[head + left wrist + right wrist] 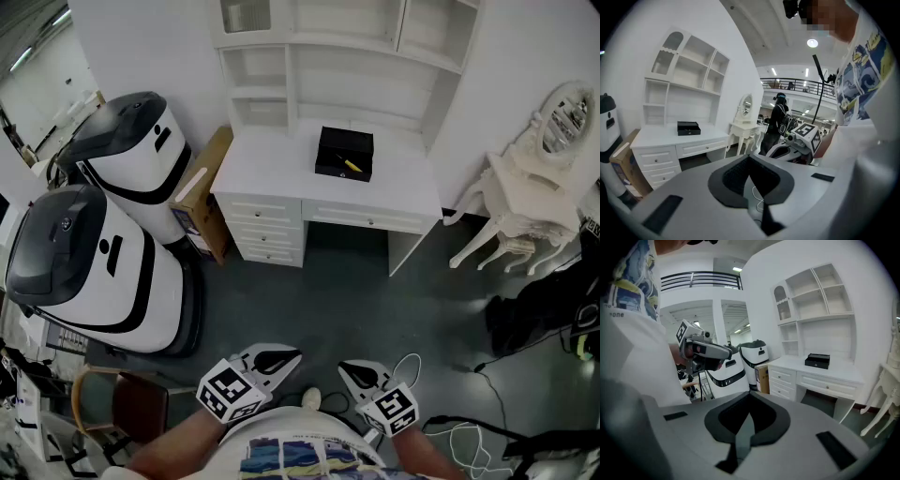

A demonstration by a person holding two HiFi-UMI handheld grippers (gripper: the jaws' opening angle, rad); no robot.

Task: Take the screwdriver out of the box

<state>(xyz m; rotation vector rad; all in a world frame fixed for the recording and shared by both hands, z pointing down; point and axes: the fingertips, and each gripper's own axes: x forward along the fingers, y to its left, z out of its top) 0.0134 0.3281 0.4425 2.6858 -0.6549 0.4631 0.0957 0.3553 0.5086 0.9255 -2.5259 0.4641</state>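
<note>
I hold my left gripper (278, 358) and my right gripper (362, 374) low and close to my body, side by side, both tipped a little downward; each has its jaws together with nothing between them. The black box (344, 153) stands open on the white desk (267, 173), well apart from both grippers across the dark floor (356, 291). It sits toward the back of the desktop, below the white hutch shelves (328, 89). The screwdriver (352, 165) lies inside the box, toward its right side, and shows as a slanted yellow streak against the black lining. Left of the desk a cardboard box (202, 192) leans against its side. Further left stand two large white-and-black machines, one nearer the wall (131, 150) and one nearer me (84, 272). Right of the desk is a white dressing table (525, 192) with an oval mirror (565, 117)
</note>
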